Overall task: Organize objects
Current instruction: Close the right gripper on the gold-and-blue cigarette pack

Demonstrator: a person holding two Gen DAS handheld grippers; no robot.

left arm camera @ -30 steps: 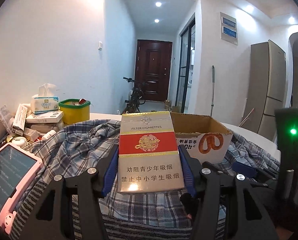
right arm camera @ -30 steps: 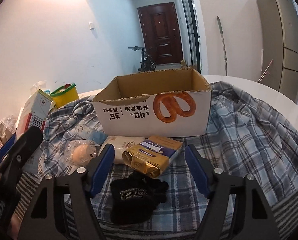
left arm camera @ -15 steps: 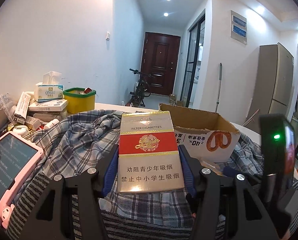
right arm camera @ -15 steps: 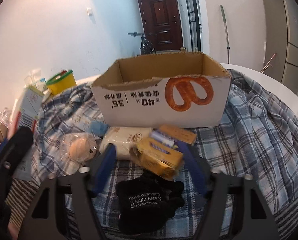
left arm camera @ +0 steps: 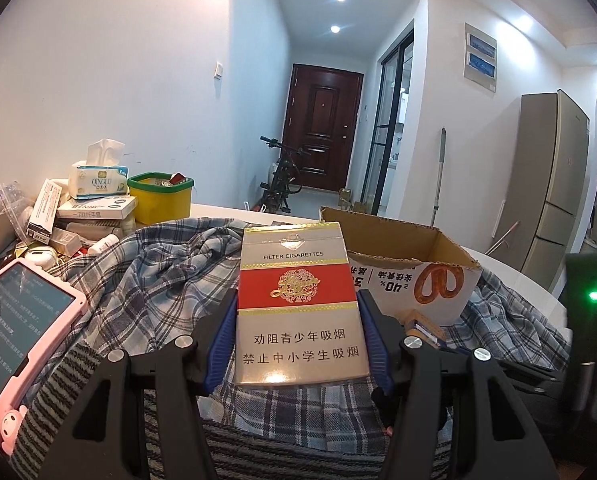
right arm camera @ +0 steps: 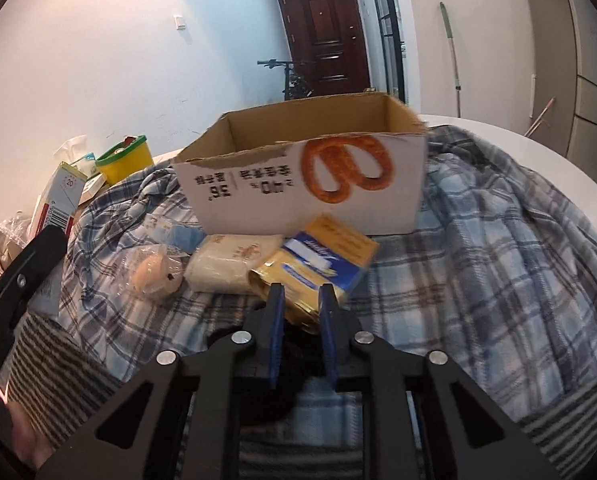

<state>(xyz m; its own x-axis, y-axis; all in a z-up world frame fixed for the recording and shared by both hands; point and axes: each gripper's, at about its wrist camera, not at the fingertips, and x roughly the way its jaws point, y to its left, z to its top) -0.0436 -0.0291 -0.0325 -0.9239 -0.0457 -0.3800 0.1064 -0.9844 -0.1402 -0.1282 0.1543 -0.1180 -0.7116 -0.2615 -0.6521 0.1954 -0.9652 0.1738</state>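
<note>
Barely started: cardboard box (right arm camera: pixel 306 176) at far centre looks empty inside. L gripper (left arm camera: pixel 296 344) fingers clamped on cigarette pack (left arm camera: pixel 298 304), held up. R gripper (right arm camera: pixel 301 316) fingers just closed, pinching near end of gold-blue packet (right arm camera: pixel 318 264). Bun bag (right arm camera: pixel 154 276), white pack (right arm camera: pixel 230 264), black glove left on surface.

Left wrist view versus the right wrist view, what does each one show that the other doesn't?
Only the left wrist view: a pink tablet and the left gripper shut on a cigarette pack.
Only the right wrist view: the right gripper shut on a gold-and-blue packet, and a white pack beside it.
Both: the cardboard box, plaid cloth, yellow tub.
</note>
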